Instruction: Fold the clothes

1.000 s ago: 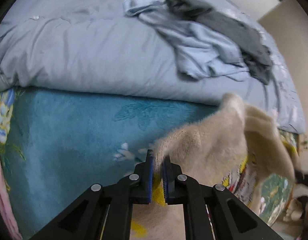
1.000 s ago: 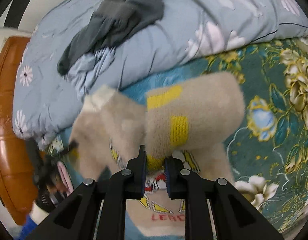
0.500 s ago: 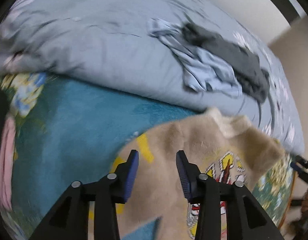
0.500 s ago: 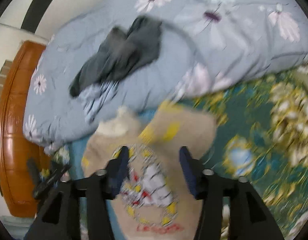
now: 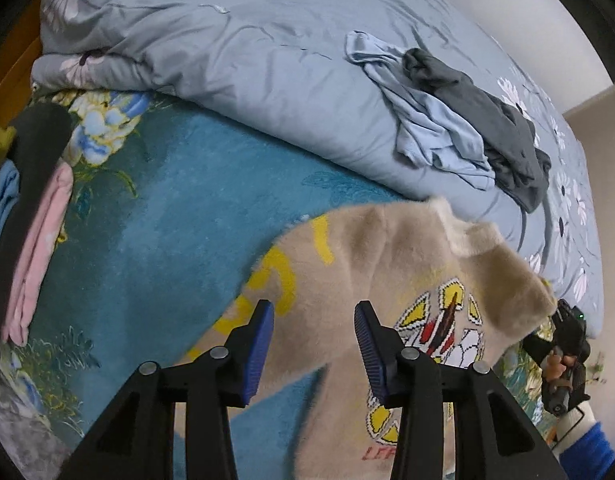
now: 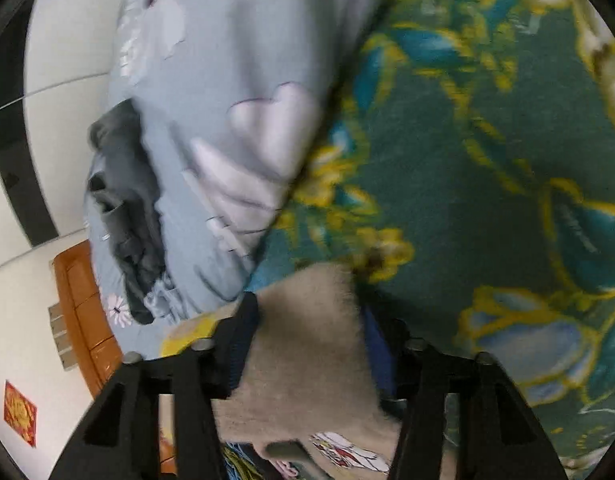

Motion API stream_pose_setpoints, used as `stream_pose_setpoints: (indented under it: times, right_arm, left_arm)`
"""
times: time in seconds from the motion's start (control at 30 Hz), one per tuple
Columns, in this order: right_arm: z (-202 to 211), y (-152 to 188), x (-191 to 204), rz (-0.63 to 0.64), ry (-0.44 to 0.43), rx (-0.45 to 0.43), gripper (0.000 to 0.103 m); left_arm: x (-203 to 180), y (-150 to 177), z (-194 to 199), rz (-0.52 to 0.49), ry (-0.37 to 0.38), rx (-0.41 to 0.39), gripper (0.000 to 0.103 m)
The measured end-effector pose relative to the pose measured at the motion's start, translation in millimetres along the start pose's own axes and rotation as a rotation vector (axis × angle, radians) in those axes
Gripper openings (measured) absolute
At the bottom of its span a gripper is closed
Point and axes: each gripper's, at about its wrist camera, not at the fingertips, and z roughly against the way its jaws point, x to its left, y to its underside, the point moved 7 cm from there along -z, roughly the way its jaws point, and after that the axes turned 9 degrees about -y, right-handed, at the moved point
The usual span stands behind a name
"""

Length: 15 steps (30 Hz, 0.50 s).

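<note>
Black left gripper, ribbed blue pads, silver screws

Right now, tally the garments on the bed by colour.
Fuzzy beige sweater: 1
Crumpled light blue garment: 1
Crumpled dark grey garment: 1
Folded pink garment: 1
Folded black garment: 1
Folded blue garment: 1
Total: 6

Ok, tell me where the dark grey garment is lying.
In the left wrist view the dark grey garment lies upper right on the grey-blue duvet, overlapping the crumpled light blue shirt, beyond the beige sweater.
</note>
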Motion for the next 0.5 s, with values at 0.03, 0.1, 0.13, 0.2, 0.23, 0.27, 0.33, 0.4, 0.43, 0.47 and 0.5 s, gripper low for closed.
stream_pose_setpoints:
  times: [0.03, 0.1, 0.13, 0.2, 0.23, 0.27, 0.33, 0.4, 0.43, 0.47, 0.5]
  right_arm:
    - [1, 4, 8, 0.033, 0.005, -0.006, 0.027]
    - [7, 22, 37, 0.135, -0.023, -0.008, 0.021]
    - [8, 36, 53, 0.203, -0.043, 0.002, 0.019]
    - [8, 70, 86, 0.346, -0.085, 0.040, 0.017]
    - [1, 98, 102, 0.433, -0.105, 0.097, 0.014]
    - [-6, 124, 112, 0.503, -0.111, 0.153, 0.013]
    - [-26, 170, 112, 0.582, -0.078, 0.264, 0.013]
    - [-50, 210, 93, 0.613, -0.011, 0.356, 0.013]
    - [-59, 223, 79, 0.605, 0.030, 0.381, 0.014]
    - [-66, 231, 68, 0.591, 0.060, 0.395, 0.016]
    - [-68, 232, 61, 0.562, 0.066, 0.382, 0.018]
  left_arm:
    - [-5, -2, 1, -0.005, 0.008, -0.004, 0.046]
    - [-21, -5, 6, -0.023, 0.034, -0.018, 0.046]
    - [-31, -5, 7, -0.041, 0.049, -0.024, 0.046]
    - [-49, -5, 9, -0.081, 0.063, -0.031, 0.046]
    - [-57, -3, 10, -0.100, 0.068, -0.031, 0.046]
    - [-64, -2, 10, -0.118, 0.073, -0.031, 0.046]
    - [-77, 2, 12, -0.149, 0.084, -0.029, 0.046]
    - [-85, 8, 16, -0.183, 0.084, -0.029, 0.046]
    - [-86, 10, 18, -0.197, 0.080, -0.030, 0.046]
    - [-86, 12, 20, -0.211, 0.077, -0.031, 0.046]
    - [-85, 15, 22, -0.222, 0.071, -0.031, 0.046]
